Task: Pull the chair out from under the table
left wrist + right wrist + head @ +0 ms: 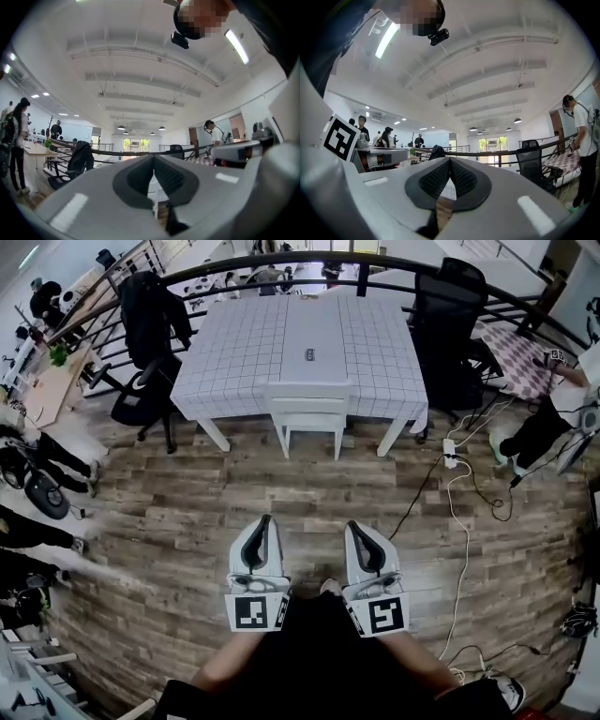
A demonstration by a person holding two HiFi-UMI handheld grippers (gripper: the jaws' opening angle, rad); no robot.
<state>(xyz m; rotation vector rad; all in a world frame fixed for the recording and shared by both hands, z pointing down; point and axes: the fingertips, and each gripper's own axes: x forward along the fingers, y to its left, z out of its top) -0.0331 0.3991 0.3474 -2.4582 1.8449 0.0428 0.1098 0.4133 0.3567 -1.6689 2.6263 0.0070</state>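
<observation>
**Approach under way, chair not yet gripped**

Head view: the white chair (308, 409) is tucked in at the near edge of the table (234, 343), with its backrest facing the person. The left gripper (264, 519) and right gripper (352, 525) hang side by side over the wood floor, well short of the table. Both point toward it and touch nothing. I judge this to be the approach step. The next move calls for closing in on the table, opening a claw, and taking the backrest's top rail. The pull would then go straight away from the table. A cable (457, 521) trails on the floor to the right of the table and could be a snag. The cloth hides the chair's seat and far legs.

Left gripper view: the claw is pressed shut, with nothing between its jaws. A white sliver (154, 197) below the tips may be a chair leg, but too little shows to tell. The gripper's body blocks most of the table.

Right gripper view: this claw is also closed and empty. Only a strip of the table's grid cloth shows under its tips.
</observation>
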